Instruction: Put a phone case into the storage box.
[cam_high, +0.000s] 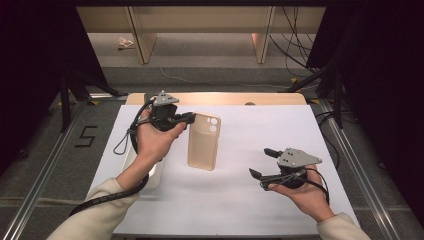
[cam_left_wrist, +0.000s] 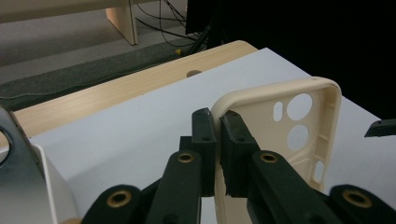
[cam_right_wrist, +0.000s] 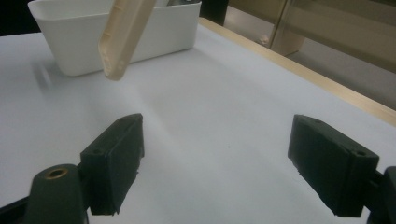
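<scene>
Left gripper view: the left gripper (cam_left_wrist: 217, 126) pinches the side rim of the cream phone case (cam_left_wrist: 299, 140), holding it clear above the white table (cam_high: 240, 200). The right gripper (cam_high: 261, 162), jaws wide with nothing between them, hovers well apart. A white bin (cam_right_wrist: 93, 32) stands behind the case.

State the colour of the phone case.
The phone case is pale cream-beige, plain with no pattern; the left gripper view shows it best.
</scene>
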